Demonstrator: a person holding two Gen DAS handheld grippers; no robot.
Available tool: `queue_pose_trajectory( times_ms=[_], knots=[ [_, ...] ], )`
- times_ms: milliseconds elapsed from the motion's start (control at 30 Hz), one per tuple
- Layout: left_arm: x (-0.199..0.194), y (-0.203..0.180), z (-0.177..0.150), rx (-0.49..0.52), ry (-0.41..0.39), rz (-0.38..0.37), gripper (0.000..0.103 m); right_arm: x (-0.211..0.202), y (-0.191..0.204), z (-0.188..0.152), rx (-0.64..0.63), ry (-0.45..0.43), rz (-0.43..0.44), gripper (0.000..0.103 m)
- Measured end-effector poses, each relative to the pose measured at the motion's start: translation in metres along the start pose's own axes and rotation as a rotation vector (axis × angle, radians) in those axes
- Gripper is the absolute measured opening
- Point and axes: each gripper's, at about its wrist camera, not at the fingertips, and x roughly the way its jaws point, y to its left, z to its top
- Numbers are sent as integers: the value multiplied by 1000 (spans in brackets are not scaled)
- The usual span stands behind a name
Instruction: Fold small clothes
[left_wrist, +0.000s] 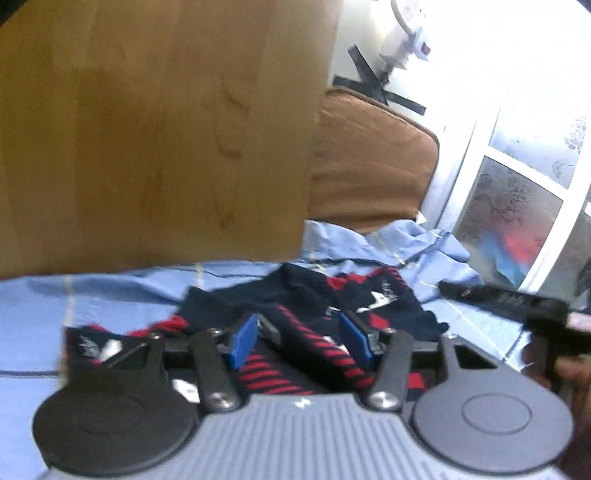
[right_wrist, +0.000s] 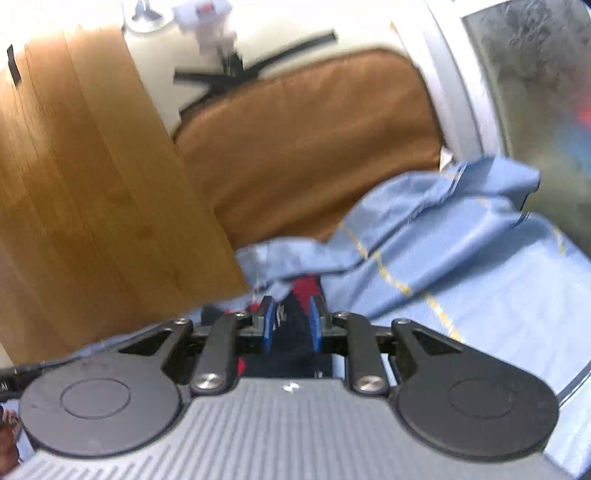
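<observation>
Looks like a bedroom in a home. Shown by a bed under a light blue sheet (right_wrist: 461, 266) with thin yellow lines, a wooden headboard (left_wrist: 155, 129) at its end, and a brown cushion (right_wrist: 306, 147) propped beside that. Backed by a white-framed window (left_wrist: 517, 177) with frosted, flower-patterned glass.

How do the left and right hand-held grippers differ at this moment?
The left hand-held gripper has its blue pads spread wide over the navy-and-red garment; the right hand-held gripper has its pads much closer, with that fabric between them. Whether the right is truly clamped is unclear. Both are over the light blue sheet.
</observation>
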Motion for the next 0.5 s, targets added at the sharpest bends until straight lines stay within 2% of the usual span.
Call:
queue_pose_trajectory(
  times_ms=[100, 167, 200, 300, 367, 433, 500],
  knots=[
    [11, -5, -2, -19, 22, -42, 50, 17, 3, -10, -61, 95, -71, 27],
    [17, -11, -3, -8, 38, -44, 48, 21, 7, -14, -97, 111, -78, 11],
    [21, -14, -4, 6, 44, -33, 47, 16, 11, -14, -126, 78, -95, 7],
    [29, -18, -10, 35, 71, -9, 45, -4, 25, -16, -223, -111, -177, 6],
    [38, -19, -18, 48, 114, 25, 42, -14, 29, -15, -227, -198, -150, 6],
    [38, -19, -25, 47, 117, 28, 41, -18, 30, -14, -205, -219, -74, 6],
    [32, -18, -27, 36, 100, 11, 41, -19, 34, -16, -223, -219, -67, 6]
  ],
)
